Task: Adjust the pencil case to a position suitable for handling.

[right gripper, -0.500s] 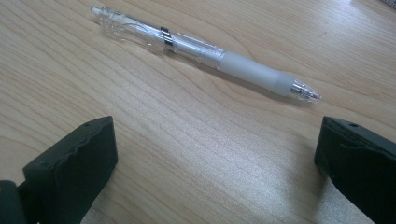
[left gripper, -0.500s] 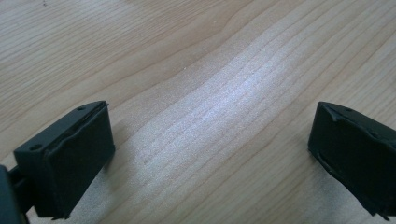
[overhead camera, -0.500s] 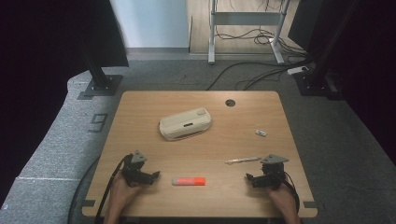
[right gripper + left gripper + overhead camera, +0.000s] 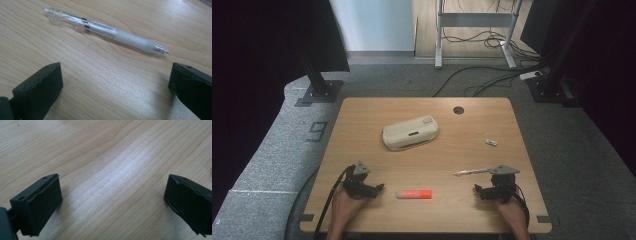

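Observation:
A beige pencil case point(image 4: 410, 132) lies closed near the middle of the wooden table point(image 4: 362, 115). An orange marker point(image 4: 414, 194) rests near the front edge, between my two hands. A clear pen with a white grip point(image 4: 470, 172) lies at the right, just beyond my right gripper point(image 4: 478, 190); in the right gripper view the pen point(image 4: 105, 30) runs across ahead of the wide-apart jaws. My left gripper point(image 4: 379, 188) sits low at the front left, open, its jaws point(image 4: 112, 202) holding nothing but bare wood between them. Both grippers rest on the table.
A small white object point(image 4: 491, 142) lies at the right side of the table. A round cable hole point(image 4: 458, 110) is at the far edge. Dark stands and cables occupy the floor beyond.

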Demonstrator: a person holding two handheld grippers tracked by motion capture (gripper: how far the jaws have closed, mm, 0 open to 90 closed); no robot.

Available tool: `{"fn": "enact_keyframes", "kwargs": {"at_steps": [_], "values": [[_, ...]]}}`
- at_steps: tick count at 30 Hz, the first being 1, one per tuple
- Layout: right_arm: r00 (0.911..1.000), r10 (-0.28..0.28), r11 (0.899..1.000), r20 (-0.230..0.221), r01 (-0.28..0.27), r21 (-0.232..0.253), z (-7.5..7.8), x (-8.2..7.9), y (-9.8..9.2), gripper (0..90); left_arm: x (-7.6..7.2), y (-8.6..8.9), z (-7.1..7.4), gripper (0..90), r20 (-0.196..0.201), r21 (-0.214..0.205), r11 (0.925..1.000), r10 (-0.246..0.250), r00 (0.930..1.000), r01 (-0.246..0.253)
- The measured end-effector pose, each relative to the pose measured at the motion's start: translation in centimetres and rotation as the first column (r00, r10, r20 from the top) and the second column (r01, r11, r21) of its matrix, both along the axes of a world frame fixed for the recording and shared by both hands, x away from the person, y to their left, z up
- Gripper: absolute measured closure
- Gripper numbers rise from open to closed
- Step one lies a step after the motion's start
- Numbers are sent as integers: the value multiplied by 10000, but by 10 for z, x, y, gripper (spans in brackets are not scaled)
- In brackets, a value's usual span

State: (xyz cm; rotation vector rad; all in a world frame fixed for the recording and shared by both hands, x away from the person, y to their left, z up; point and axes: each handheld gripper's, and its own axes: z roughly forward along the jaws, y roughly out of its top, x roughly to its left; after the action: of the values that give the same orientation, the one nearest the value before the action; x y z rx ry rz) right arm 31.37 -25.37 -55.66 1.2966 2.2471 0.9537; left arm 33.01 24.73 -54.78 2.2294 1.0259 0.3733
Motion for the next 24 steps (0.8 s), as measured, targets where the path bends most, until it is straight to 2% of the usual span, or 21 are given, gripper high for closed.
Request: {"fn": "enact_keyframes", "kwargs": {"at_steps": [9,12,16,19,24], "values": [[10000,3,10000,3,-3,0,0,0,0,0,4,-1,0,16,50,-52,9999,-109,9999,109],[10000,1,10000,5,-1,1,0,0,0,0,4,0,2,70,52,-48,10000,7,10000,-7],[10000,4,10000,3,-4,0,0,0,0,0,7,2,7,82,-116,-433,9990,95,9999,-100],[10000,4,10000,6,-4,-1,0,0,0,0,10,-1,12,83,-158,-554,9985,-53,9999,44],[10000,4,10000,3,-4,1,0,0,0,0,14,-8,17,81,-16,-439,9990,-48,10000,47]]}}
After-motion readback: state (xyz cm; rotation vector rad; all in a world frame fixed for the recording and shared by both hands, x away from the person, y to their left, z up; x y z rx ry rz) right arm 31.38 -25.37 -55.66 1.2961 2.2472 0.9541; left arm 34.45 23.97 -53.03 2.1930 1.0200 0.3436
